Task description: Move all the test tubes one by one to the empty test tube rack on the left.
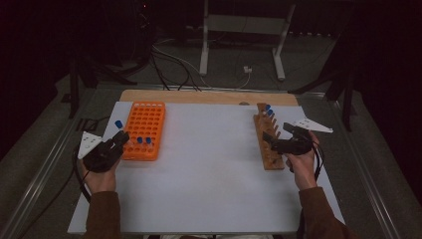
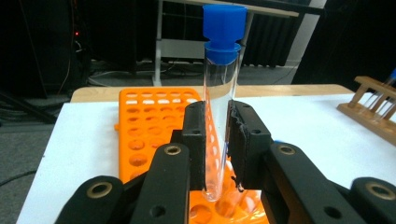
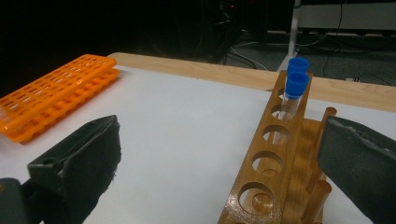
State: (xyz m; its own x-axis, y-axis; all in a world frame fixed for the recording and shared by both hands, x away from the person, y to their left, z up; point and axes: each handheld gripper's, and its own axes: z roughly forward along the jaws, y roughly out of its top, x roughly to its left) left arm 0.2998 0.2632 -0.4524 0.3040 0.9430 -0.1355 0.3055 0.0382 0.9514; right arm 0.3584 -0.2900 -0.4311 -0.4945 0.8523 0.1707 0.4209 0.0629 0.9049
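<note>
Test tube [image 2: 219, 93] with a blue cap stands straight up between the two jaws of my left hand-held gripper [image 2: 216, 140], and the jaws are squeezed tight on its clear glass. Its bottom end hangs just over the near holes of the orange rack [image 2: 149, 121], at the left side of the desk [image 1: 209, 164]. From the high view I count two more blue-capped tubes [image 1: 143, 141] sitting in that orange rack, near its front edge. I see one wooden rack [image 3: 280, 158] on the right side of the desk, and it has two blue-capped tubes [image 3: 296, 84] at its far end. Four round holes in front of them are bare. My right hand-held gripper [image 1: 278, 142] sits by the wooden rack with its jaws spread wide apart and nothing between them. So I count five tubes, two racks and two grippers.
</note>
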